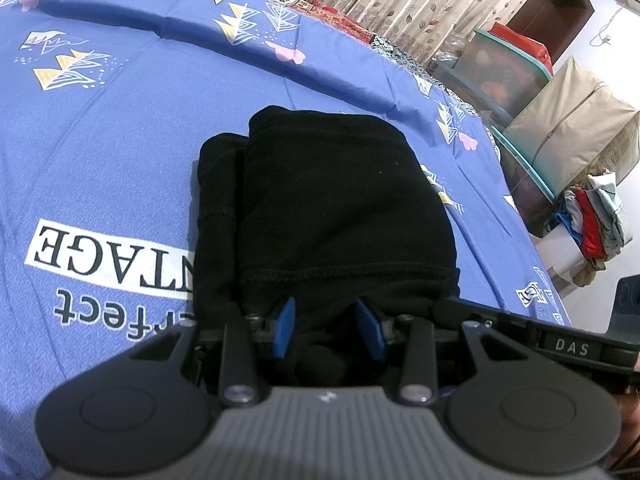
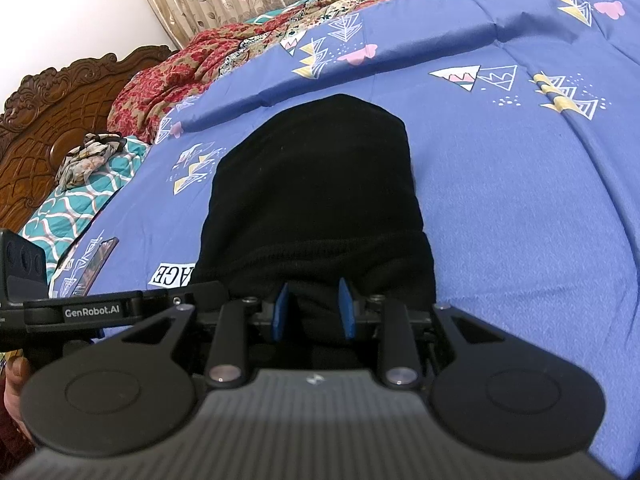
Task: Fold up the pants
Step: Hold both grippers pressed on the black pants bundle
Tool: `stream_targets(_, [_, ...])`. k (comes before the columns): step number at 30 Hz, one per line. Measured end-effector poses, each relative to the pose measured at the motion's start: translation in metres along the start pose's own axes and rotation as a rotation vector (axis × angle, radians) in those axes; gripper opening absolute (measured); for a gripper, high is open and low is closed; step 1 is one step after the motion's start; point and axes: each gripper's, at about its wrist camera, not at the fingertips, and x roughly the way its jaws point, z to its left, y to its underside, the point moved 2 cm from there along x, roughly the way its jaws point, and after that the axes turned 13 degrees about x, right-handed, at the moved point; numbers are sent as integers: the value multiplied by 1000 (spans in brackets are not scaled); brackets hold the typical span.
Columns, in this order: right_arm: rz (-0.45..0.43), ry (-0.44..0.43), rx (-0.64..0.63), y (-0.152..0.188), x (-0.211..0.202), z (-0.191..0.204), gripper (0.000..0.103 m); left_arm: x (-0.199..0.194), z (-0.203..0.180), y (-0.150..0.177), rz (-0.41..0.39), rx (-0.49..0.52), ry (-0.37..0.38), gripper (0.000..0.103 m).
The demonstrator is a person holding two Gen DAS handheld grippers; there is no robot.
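Your bed sheet (image 1: 120,152), blue with printed triangles and lettering, spreads across the bed, your folded black pants (image 1: 320,200) lying on its middle, a phone (image 2: 94,266) lying near its left edge, a red patterned blanket (image 2: 180,76) bunched along its far edge.

Matt black knit pants (image 1: 328,200) on smooth printed cotton-like bedsheet (image 1: 120,140); carved glossy wood headboard (image 2: 48,120).

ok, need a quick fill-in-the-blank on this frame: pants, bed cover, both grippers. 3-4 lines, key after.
1. The folded pants are ______ in colour.
2. They lie on a ______ patterned bedsheet.
3. The left gripper and the right gripper both have ______ finger pads.
4. Beside the bed, a stack of folded clothes appears only in the ______ wrist view.

Missing words: black; blue; blue; left
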Motion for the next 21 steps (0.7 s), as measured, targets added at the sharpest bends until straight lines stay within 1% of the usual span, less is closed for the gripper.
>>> stream_targets(21, [-2,1,-1,1,1,1,30,0,1,3,-4,4,10,36])
